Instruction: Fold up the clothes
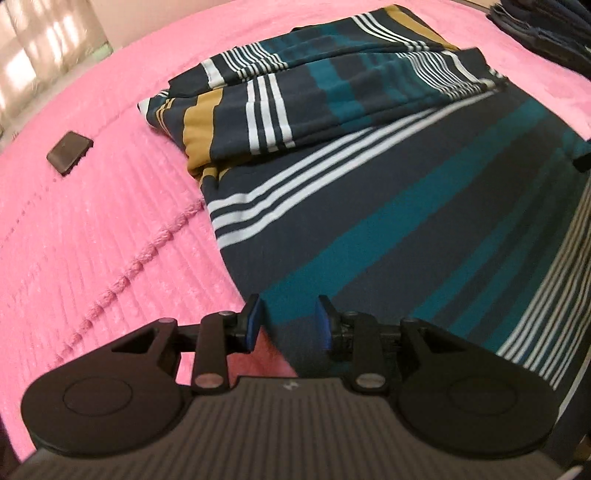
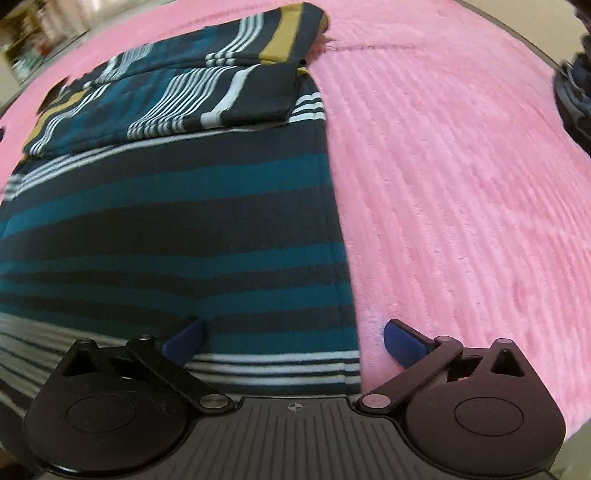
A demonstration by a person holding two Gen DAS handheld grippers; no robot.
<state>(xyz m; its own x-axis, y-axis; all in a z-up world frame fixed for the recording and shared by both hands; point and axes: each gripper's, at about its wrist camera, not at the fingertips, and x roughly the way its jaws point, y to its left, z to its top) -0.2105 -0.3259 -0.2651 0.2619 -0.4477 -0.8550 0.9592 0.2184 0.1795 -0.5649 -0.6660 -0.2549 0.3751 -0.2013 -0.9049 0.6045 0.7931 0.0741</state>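
One striped garment [image 1: 388,229] lies spread on the pink bedspread [image 1: 92,240] — navy with teal bands, white pinstripes and mustard blocks, its two sleeves folded in across the far half of the body. No brand, label or writing can be read on it. The left tool [image 1: 288,321] sits low at the garment's near left edge, its blue pads [image 1: 252,325] parted by a modest gap with the cloth's edge running between them; whether they touch the fabric I cannot tell. Over in the right wrist view, the right tool [image 2: 293,338] is spread wide over the garment's [image 2: 177,229] near right hem — one pad above the stripes, the other above the bedspread [image 2: 461,184] just beside the seam, gripping nothing. One small dark flat rectangular object [image 1: 69,152] rests on the bedspread well to the left of the garment. One dark heap of cloth [image 1: 546,26] sits beyond the garment's far right corner — its details too blurred to read.
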